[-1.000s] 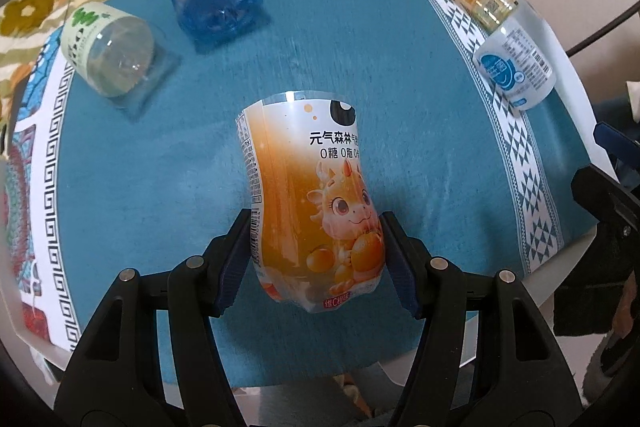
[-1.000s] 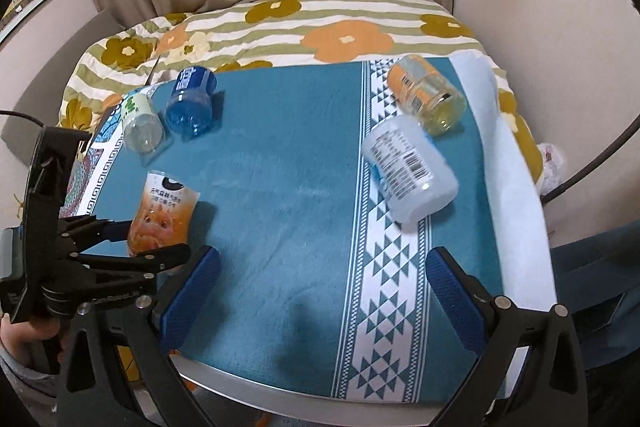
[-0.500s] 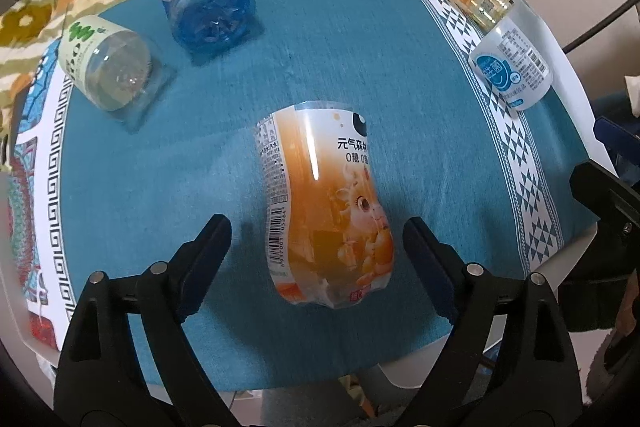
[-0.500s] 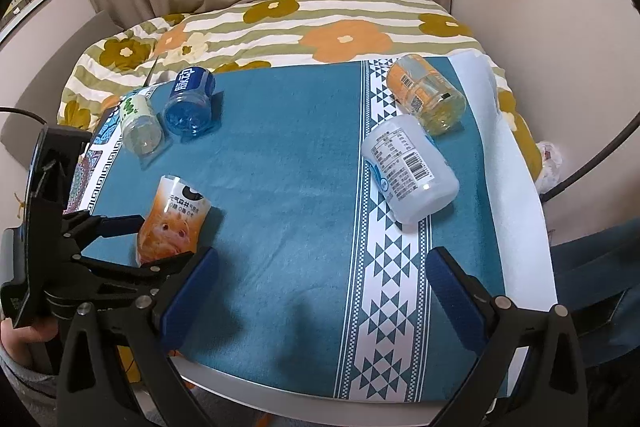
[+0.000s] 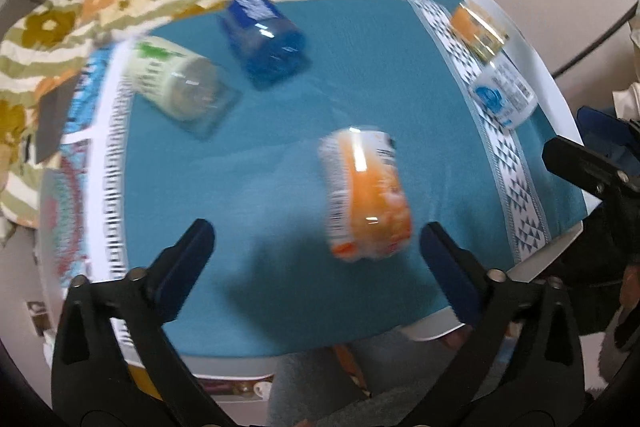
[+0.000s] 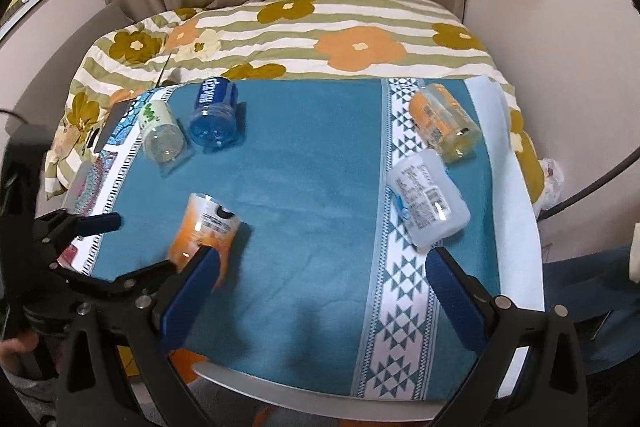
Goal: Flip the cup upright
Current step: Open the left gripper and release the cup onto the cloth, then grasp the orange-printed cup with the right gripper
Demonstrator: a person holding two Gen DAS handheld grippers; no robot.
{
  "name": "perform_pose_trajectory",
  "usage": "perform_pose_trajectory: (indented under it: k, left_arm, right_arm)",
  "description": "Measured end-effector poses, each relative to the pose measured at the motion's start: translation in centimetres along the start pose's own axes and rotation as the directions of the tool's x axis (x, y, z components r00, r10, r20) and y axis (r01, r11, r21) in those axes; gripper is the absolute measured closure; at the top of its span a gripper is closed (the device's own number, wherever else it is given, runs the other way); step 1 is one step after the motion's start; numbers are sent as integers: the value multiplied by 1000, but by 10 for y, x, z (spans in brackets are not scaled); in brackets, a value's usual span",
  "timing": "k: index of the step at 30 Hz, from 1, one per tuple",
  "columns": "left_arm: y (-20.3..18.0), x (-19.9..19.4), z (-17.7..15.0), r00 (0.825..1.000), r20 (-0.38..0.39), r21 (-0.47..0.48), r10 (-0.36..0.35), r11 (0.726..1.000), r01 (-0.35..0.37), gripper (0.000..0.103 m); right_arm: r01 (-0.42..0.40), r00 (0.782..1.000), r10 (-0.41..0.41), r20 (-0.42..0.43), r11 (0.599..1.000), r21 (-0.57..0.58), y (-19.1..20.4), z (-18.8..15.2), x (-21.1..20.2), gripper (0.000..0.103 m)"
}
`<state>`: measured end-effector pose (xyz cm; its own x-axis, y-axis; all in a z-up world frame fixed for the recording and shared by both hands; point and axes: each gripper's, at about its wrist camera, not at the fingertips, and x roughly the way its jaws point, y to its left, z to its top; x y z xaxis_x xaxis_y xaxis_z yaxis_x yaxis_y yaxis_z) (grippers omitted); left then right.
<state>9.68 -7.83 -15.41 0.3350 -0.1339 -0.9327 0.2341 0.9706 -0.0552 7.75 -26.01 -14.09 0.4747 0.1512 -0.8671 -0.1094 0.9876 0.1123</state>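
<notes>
Left wrist view: the left gripper is seen with its jaws spread wide and nothing between them. The orange-labelled cup stands on the teal cloth, nearer the right-hand finger and apart from both pads; the picture is motion-blurred, so whether the cup is fully settled cannot be told. It appears upright, which suggests that this flip is done and the wide opening serves to clear it. Farther back, a blue cup and a green-printed clear cup are seen lying on their sides, and two more lie along the patterned border on the right.

Right wrist view: the right gripper is held open over the near edge of the table, gripping nothing, probably parked out of the way. The orange-labelled cup is seen just beyond the left gripper, standing with a slight lean. An orange cup with a yellowish base and a clear cup with a barcode label lie tipped on the right and are judged to be within this gripper's easier reach.
</notes>
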Motion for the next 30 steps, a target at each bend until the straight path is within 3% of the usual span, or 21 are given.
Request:
perform_pose_trajectory:
  k: [6, 11, 18, 22, 27, 30]
  left_arm:
    - [51, -9, -7, 1000, -2, -54, 22, 998, -22, 0]
    - [94, -5, -17, 1000, -7, -91, 26, 996, -26, 0]
    - [142, 9, -22, 1000, -1, -95, 3, 995, -3, 0]
    - [158, 17, -15, 1000, 0, -95, -26, 995, 25, 0]
    - [167, 29, -3, 999, -6, -81, -44, 996, 43, 0]
    - [168, 34, 1, 998, -11, -82, -58, 995, 57, 0]
  right_arm:
    - [-58, 990, 62, -127, 998, 36, 19, 19, 17, 1]
    - [-99, 965, 110, -238, 993, 59, 43, 35, 46, 1]
    - [-163, 891, 241, -385, 961, 223, 53, 50, 101, 2]
    - [-143, 860, 255, -441, 952, 272, 54, 53, 125, 14]
    - [-136, 819, 292, -494, 935, 328, 54, 52, 146, 19]
    - [-137, 800, 312, -513, 927, 350, 54, 50, 152, 30]
